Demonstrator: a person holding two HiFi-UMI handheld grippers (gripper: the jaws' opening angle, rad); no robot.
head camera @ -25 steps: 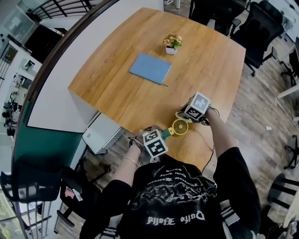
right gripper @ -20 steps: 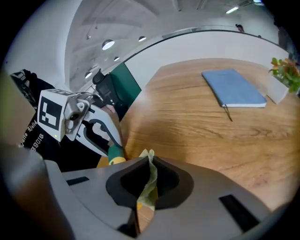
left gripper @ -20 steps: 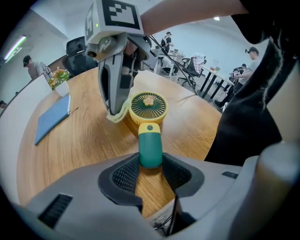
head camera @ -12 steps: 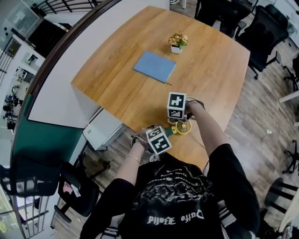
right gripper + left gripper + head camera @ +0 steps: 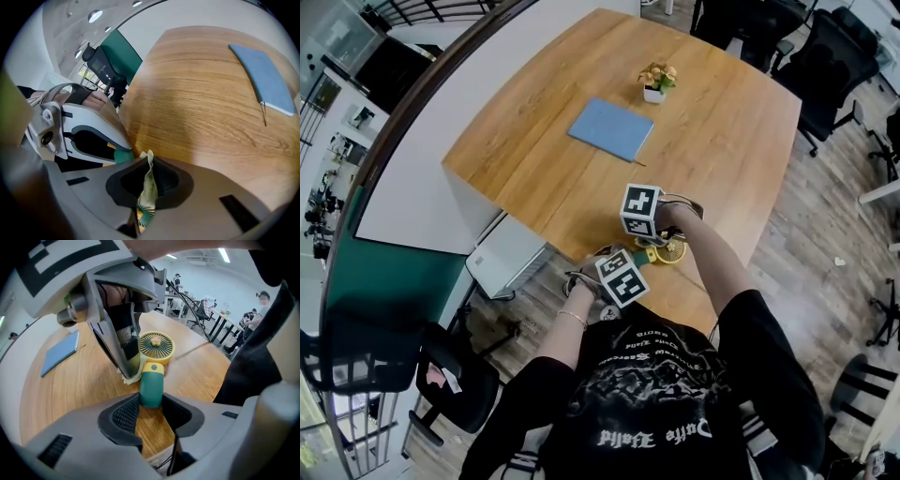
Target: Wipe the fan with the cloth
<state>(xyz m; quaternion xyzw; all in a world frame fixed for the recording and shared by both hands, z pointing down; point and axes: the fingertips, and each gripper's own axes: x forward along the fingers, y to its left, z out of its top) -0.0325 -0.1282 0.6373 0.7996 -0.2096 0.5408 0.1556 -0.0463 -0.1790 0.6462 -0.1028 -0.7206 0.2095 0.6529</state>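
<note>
Head view: desk [image 5: 722, 122] fills most of frame; blue notebook [image 5: 610, 130] lies flat near its middle. Your left gripper [image 5: 151, 408] has its jaws part-way apart, clamped on the green handle of the fan [image 5: 156, 347]. The fan lies by the desk's near edge, grille up. Your right gripper [image 5: 147, 178] is pinched nearly closed on the cloth [image 5: 133, 375]. The cloth touches the fan where head meets handle.
</note>
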